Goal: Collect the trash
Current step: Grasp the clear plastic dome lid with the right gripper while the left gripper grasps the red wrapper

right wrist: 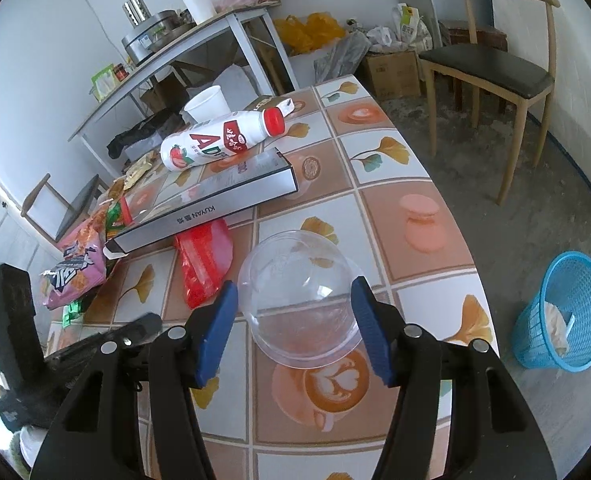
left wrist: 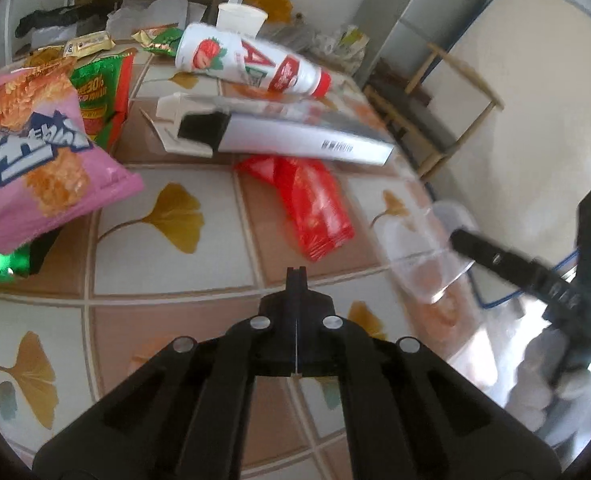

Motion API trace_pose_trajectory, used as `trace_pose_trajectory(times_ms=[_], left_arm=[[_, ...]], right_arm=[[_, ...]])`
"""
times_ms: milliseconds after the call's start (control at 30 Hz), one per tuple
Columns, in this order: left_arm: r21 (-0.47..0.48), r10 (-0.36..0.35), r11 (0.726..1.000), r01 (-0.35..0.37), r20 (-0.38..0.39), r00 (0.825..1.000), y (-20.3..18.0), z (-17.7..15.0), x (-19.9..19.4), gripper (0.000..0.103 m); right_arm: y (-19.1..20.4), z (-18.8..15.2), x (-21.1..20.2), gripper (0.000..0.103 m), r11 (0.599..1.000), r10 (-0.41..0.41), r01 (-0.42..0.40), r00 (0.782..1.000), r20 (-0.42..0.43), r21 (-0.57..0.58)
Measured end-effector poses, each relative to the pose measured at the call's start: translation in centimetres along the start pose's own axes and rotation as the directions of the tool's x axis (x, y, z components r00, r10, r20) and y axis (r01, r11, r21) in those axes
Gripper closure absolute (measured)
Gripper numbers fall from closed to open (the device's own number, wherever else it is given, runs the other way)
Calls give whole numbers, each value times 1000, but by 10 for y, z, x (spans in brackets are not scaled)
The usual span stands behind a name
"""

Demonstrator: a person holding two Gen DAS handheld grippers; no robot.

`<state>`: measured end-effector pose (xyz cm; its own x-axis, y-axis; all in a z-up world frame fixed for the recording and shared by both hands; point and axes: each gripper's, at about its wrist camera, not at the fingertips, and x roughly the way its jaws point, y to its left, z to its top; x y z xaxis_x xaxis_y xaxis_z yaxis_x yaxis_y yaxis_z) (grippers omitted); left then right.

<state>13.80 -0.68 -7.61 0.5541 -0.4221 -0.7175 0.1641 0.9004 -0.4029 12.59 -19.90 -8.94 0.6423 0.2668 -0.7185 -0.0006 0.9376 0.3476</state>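
A clear plastic cup [right wrist: 299, 300] lies on its side on the tiled table [right wrist: 427, 184], between the blue pads of my right gripper [right wrist: 295, 304]; the pads stand at its two sides, and I cannot tell if they press it. The cup also shows at the right of the left wrist view [left wrist: 419, 248]. My left gripper [left wrist: 296, 272] is shut and empty, low over the table. A red wrapper [left wrist: 315, 204], a grey box [left wrist: 295, 136], a strawberry drink bottle [left wrist: 251, 60], a pink snack bag [left wrist: 35, 160] and a white paper cup [left wrist: 239, 18] lie beyond.
A blue mesh waste basket [right wrist: 567, 312] stands on the floor right of the table, with paper in it. A wooden chair [right wrist: 491, 68] stands at the far right. Green snack bags [left wrist: 103, 92] lie at the left. A white side table [right wrist: 199, 40] with clutter stands behind.
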Motion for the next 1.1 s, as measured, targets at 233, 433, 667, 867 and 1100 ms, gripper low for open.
trace_pose_trajectory(times_ms=[233, 433, 667, 867, 1100], left_arm=[[-70, 5, 998, -1, 58, 998, -10, 30, 15, 30], [-99, 119, 989, -113, 52, 992, -15, 42, 47, 31], [-63, 248, 968, -244, 80, 965, -26, 45, 57, 38], [-73, 307, 950, -302, 71, 949, -29, 42, 55, 40], [-19, 355, 935, -354, 61, 933, -41, 42, 62, 60]], right_arm=[[-2, -3, -3, 46, 1000, 6, -6, 1000, 2, 15], [-5, -3, -5, 46, 1000, 9, -10, 1000, 6, 23], [-7, -3, -5, 46, 999, 16, -16, 1000, 15, 31], [-8, -4, -6, 46, 999, 18, -18, 1000, 20, 38], [-9, -5, -7, 46, 999, 20, -21, 1000, 21, 48]])
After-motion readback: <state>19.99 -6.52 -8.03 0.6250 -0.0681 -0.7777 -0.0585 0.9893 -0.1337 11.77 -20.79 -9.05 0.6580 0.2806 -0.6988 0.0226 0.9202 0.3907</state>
